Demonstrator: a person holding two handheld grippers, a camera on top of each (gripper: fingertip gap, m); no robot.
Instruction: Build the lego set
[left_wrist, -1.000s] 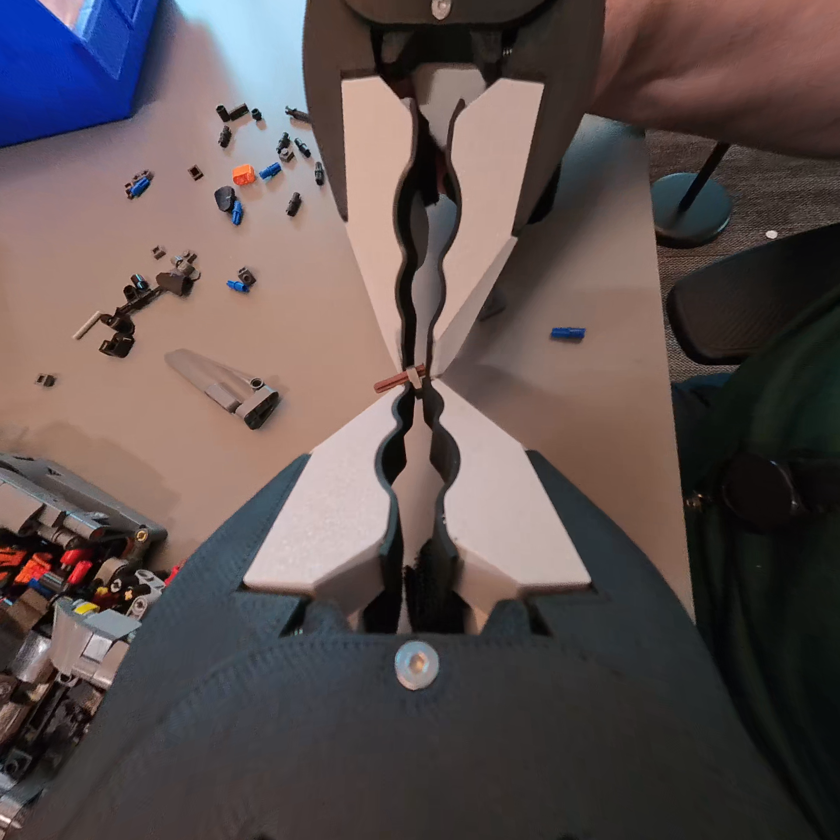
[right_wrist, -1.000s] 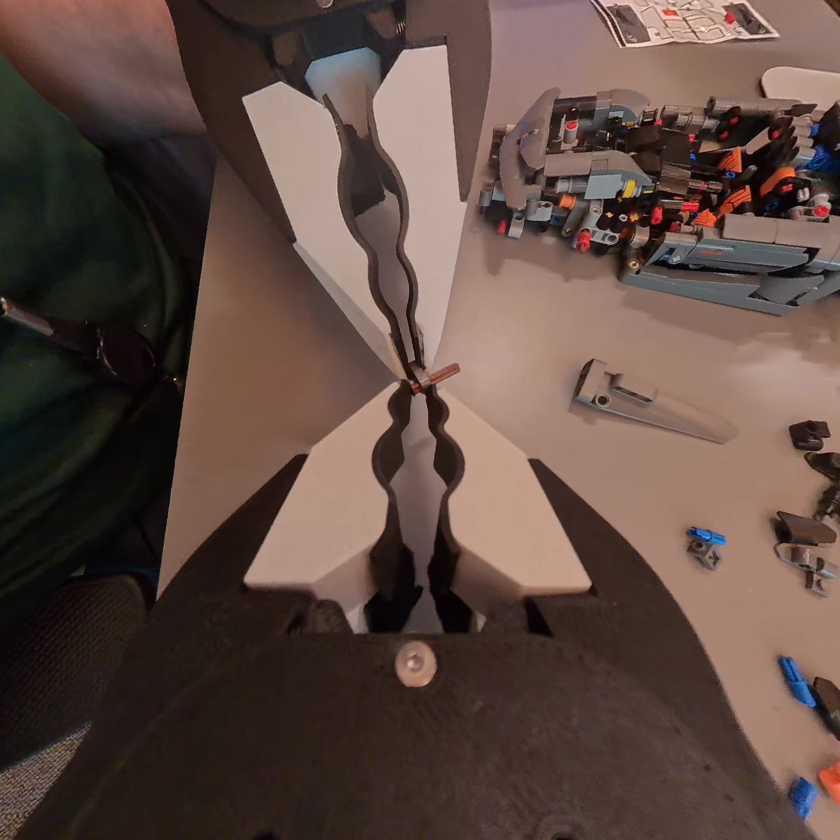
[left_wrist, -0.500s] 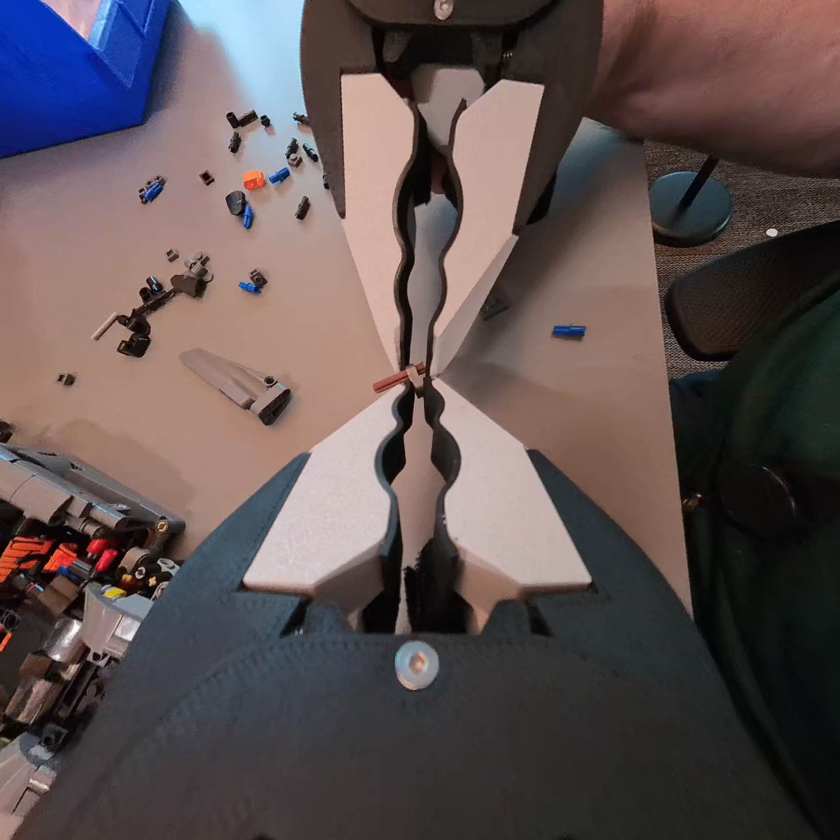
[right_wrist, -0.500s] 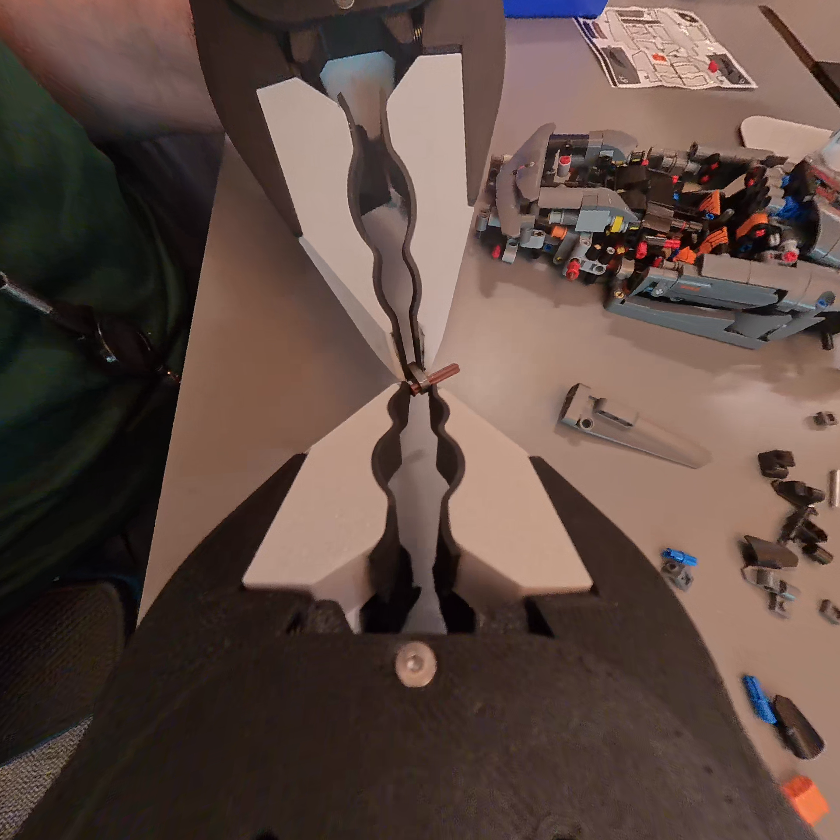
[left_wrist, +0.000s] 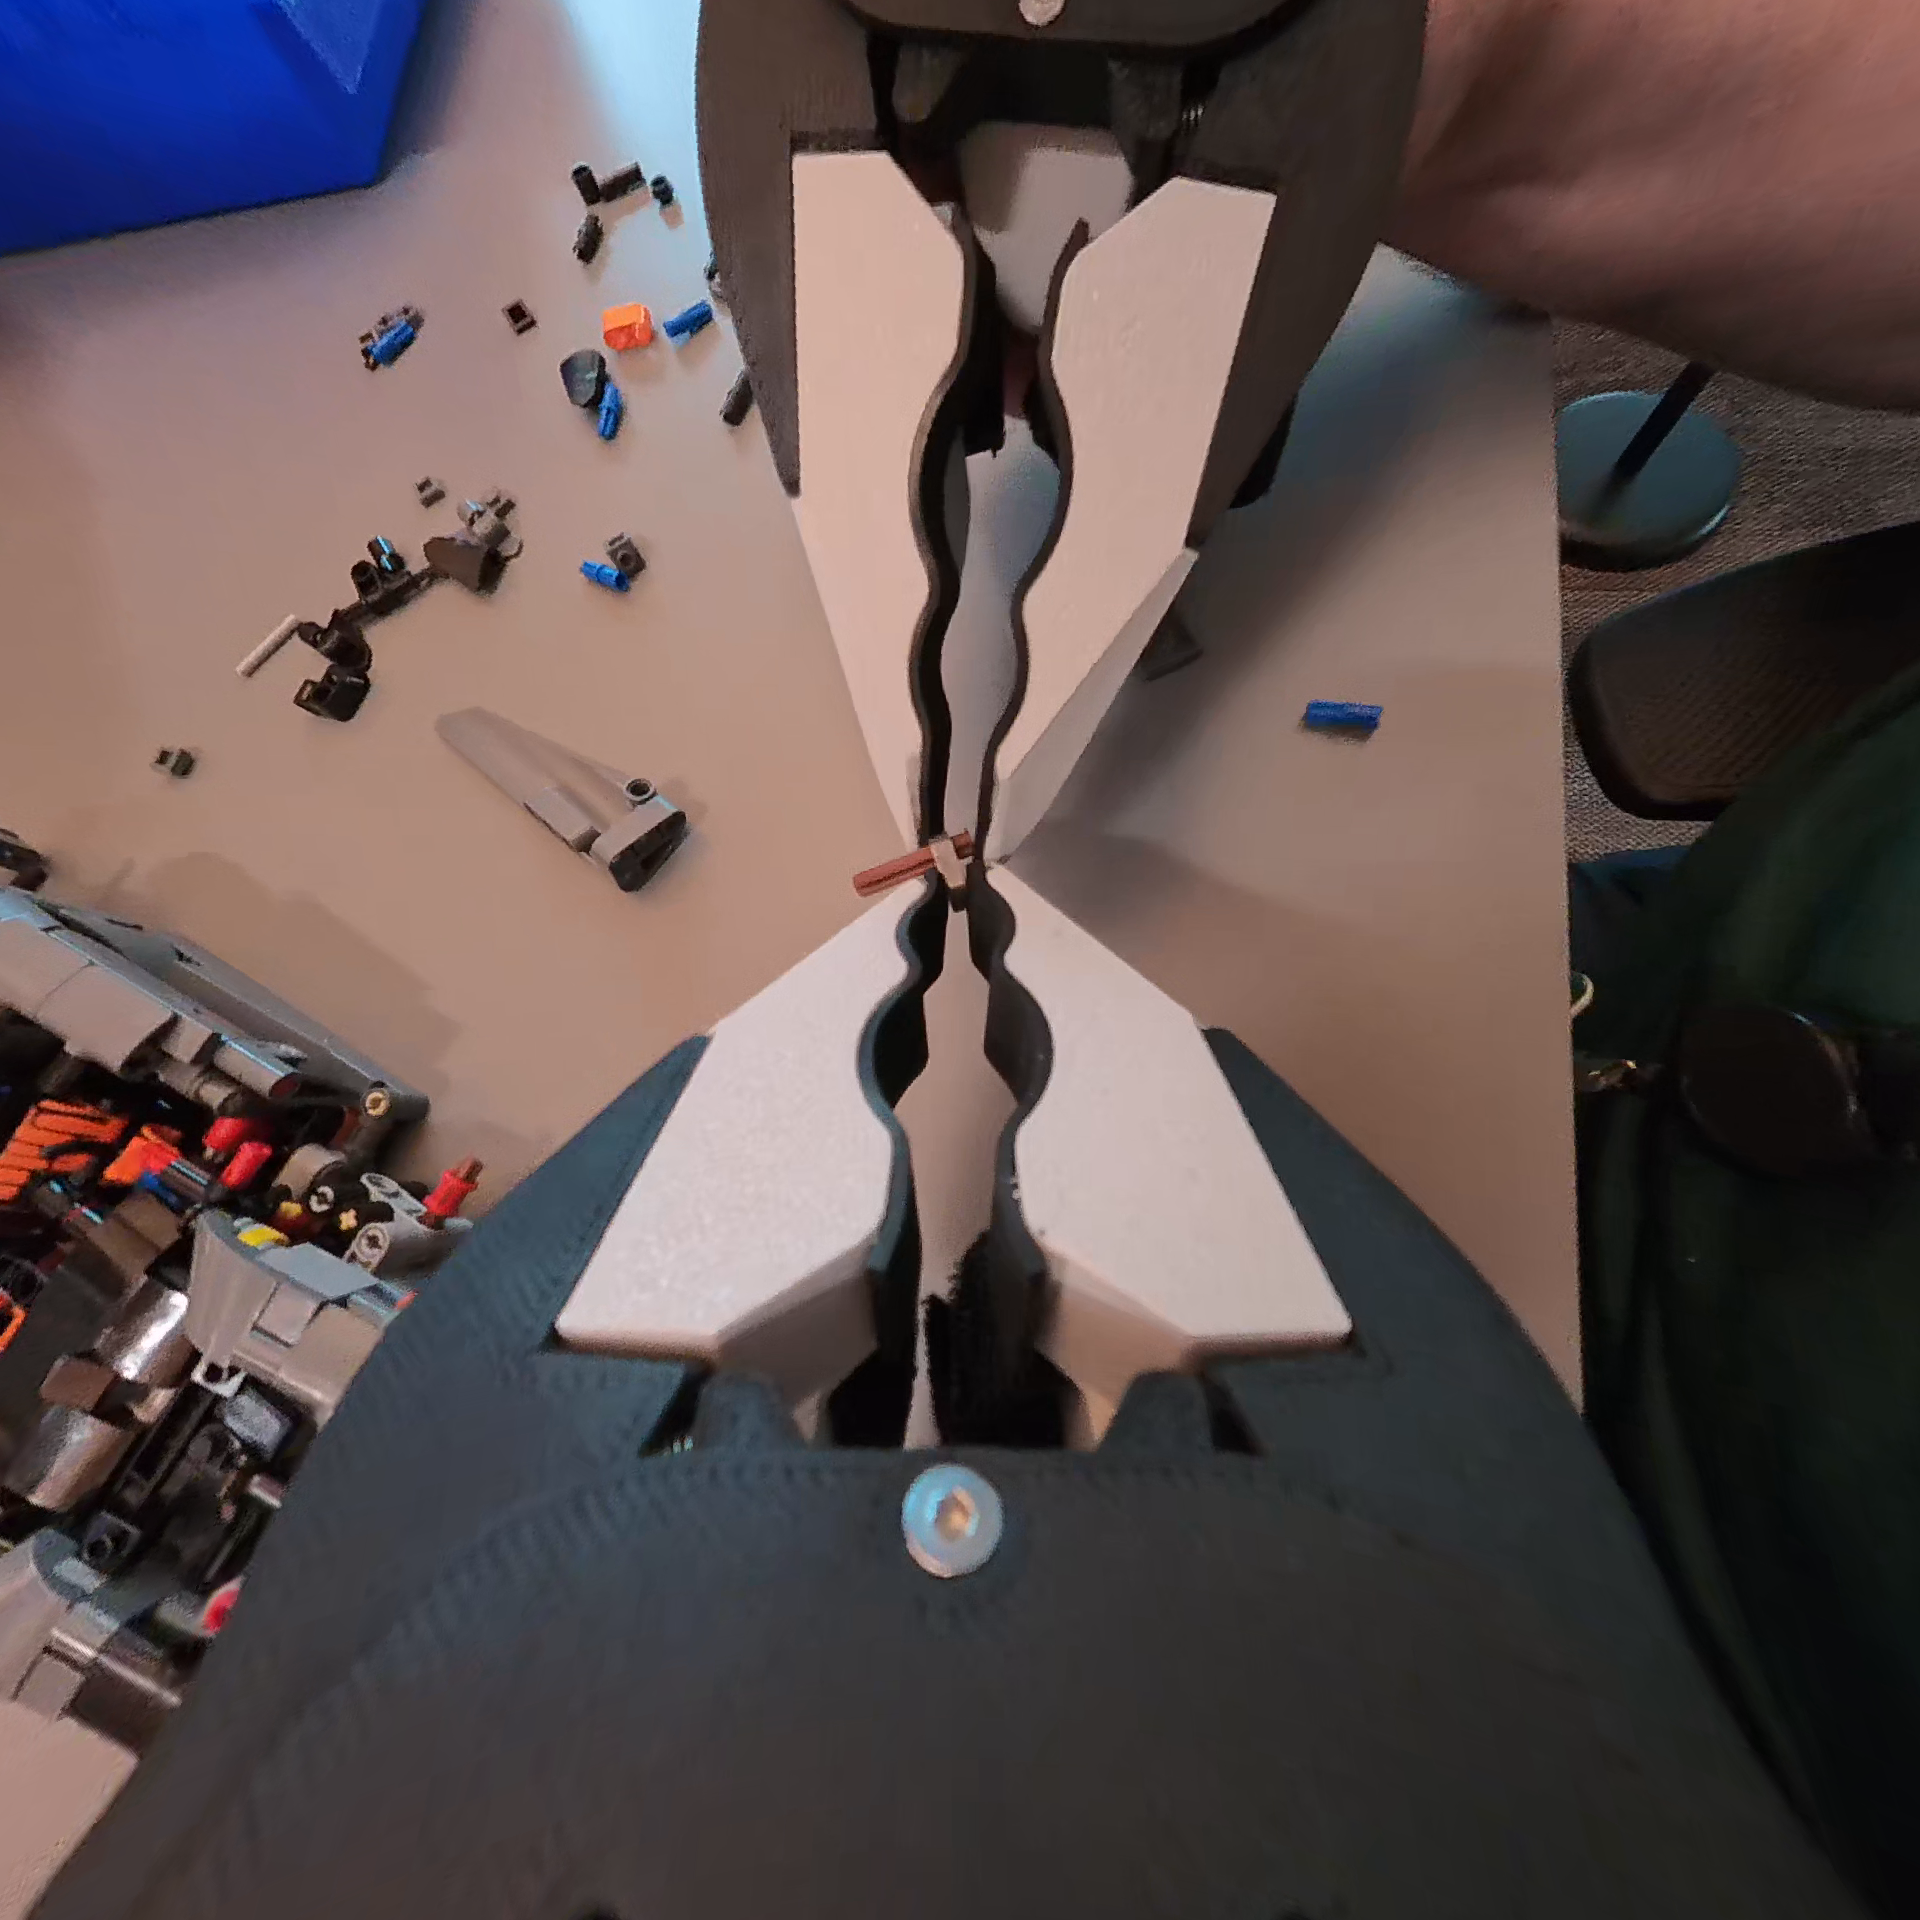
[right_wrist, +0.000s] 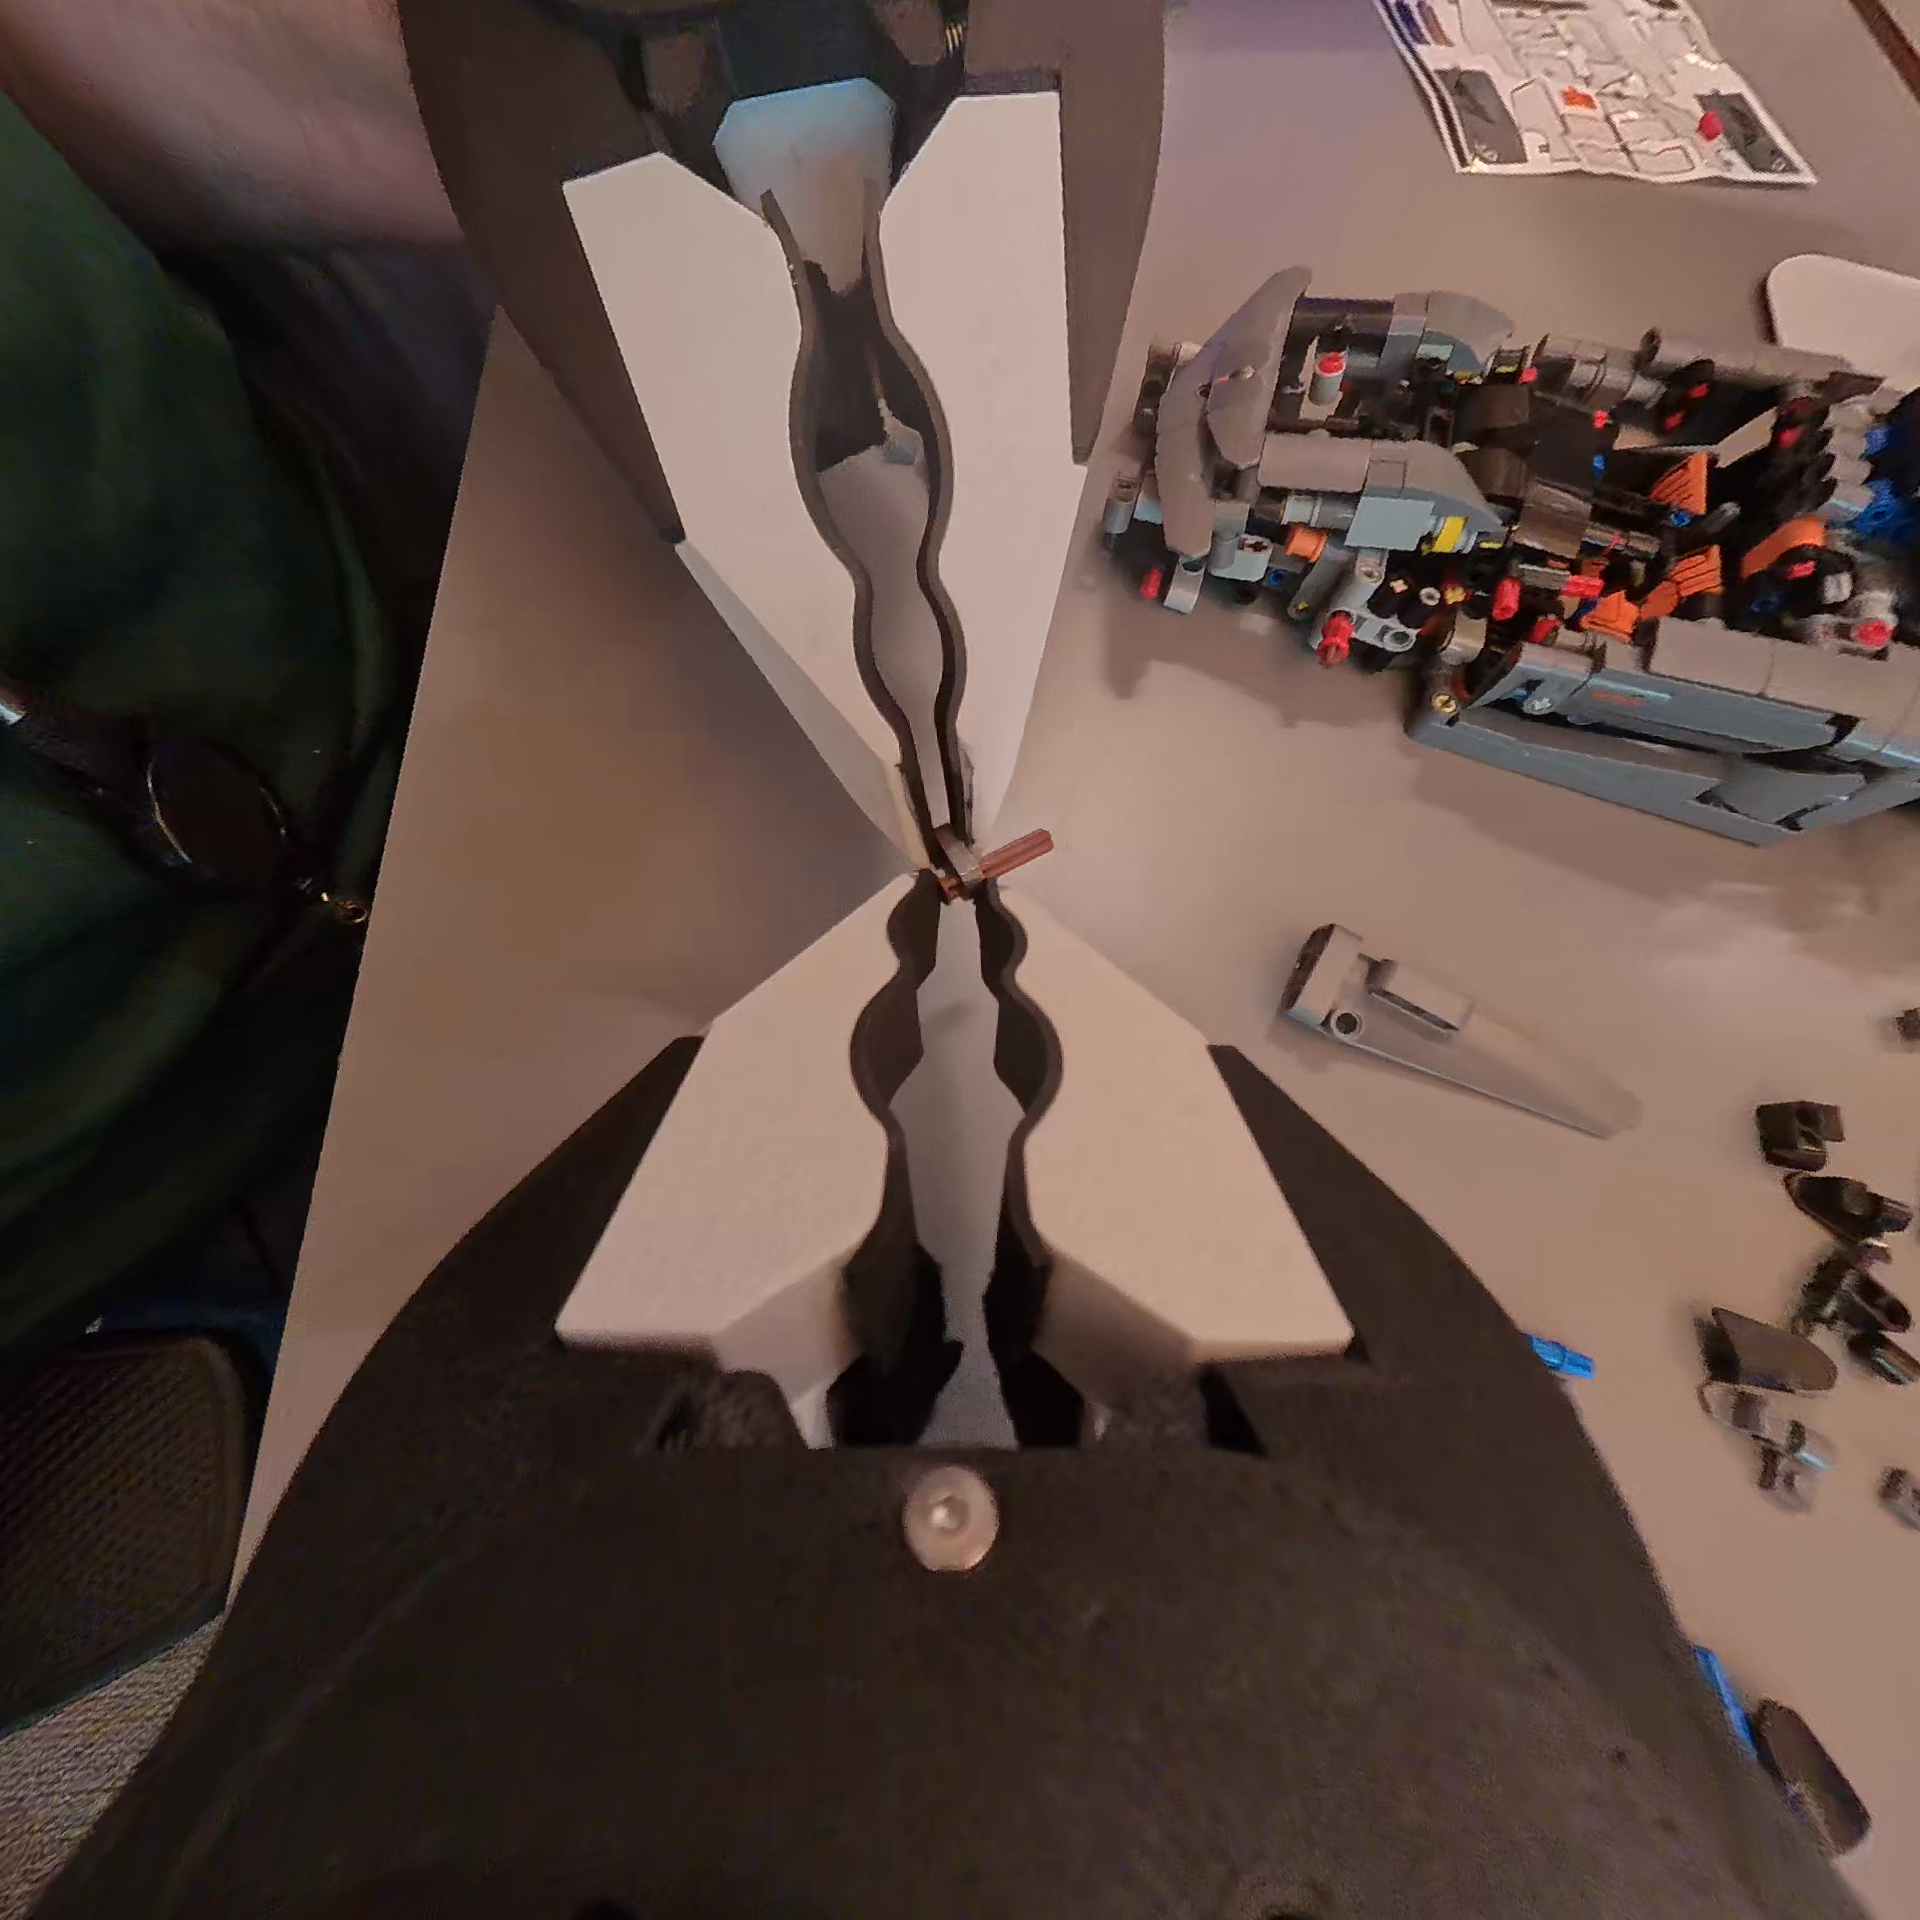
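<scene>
**Two claws meet over one small axle, with much of the model already built**

The left claw (left_wrist: 954, 902) and the right claw (right_wrist: 956, 883) face each other tip to tip above the counter (left_wrist: 1278, 935). Between them sits a reddish-brown axle (left_wrist: 896, 871) threaded through a small grey bush (left_wrist: 948, 858). Both claws are pressed nearly together at the tips, each pinching this tiny assembly; which one grips the axle and which the bush cannot be told apart with certainty.

Judging by the layout, the build is well along. A large grey, black and orange vehicle model (right_wrist: 1538, 540) lies on the counter, dense with connectors. Still loose are a grey wing-shaped panel (right_wrist: 1444, 1029), a scatter of black and blue pins (left_wrist: 613, 312), an orange piece (left_wrist: 628, 326), a lone blue pin (left_wrist: 1342, 715) and a black linkage (left_wrist: 353, 634). The instruction sheet (right_wrist: 1590, 94) lies beyond the model. This sub-assembly probably joins the model next.
</scene>
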